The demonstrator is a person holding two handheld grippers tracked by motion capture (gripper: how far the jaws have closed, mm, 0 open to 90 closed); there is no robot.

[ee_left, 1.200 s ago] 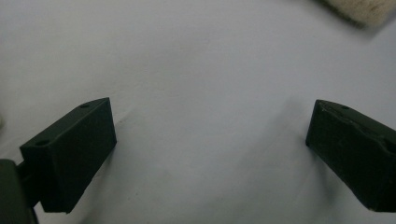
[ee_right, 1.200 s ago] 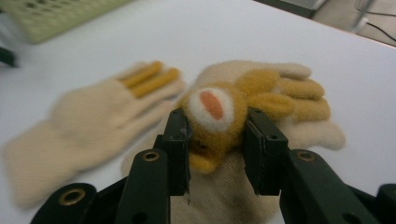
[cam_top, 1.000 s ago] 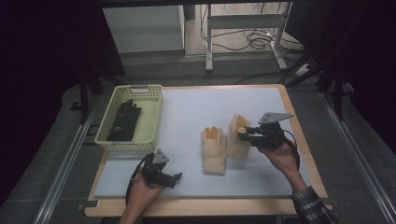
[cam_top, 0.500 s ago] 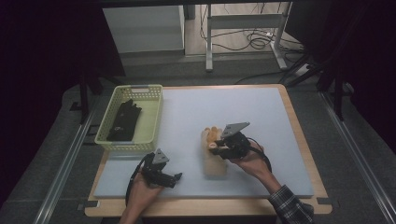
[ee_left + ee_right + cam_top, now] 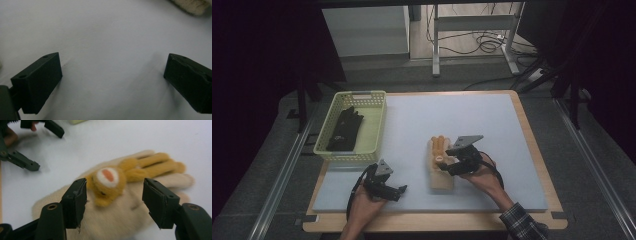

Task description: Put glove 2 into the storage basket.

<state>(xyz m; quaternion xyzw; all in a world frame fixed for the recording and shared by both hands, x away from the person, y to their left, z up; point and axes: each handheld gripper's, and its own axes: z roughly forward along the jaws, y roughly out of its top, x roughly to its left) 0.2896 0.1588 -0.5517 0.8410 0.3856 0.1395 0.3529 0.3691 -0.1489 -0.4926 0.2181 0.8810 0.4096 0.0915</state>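
Grippers come first, two of them, each held in a hand at the near edge of the table [image 5: 532,135]. The left gripper [image 5: 398,191] rests near the front left, low over the pale mat [image 5: 492,115], its jaws spread wide with bare mat between them in the left gripper view. The right gripper [image 5: 443,166] sits to the right of it, a little farther in, jaws also spread and holding nothing; in the right gripper view they stand either side of the cream glove [image 5: 120,217], just above it. A checked sleeve [image 5: 523,225] shows at the near right edge.

One cream glove [image 5: 439,175] lies flat about mid-table, cuff toward the near side. On top of it lies a small orange plush piece [image 5: 117,176] with a white and orange patch and finger-like ends pointing far; whether it is a second glove or part of the first, I cannot tell.

Farther left stands one yellow-green basket [image 5: 374,130] with one dark glove-like thing [image 5: 344,127] inside.

Beyond the table are metal legs [image 5: 436,40] and loose cables [image 5: 484,42] on the floor, well apart from everything.
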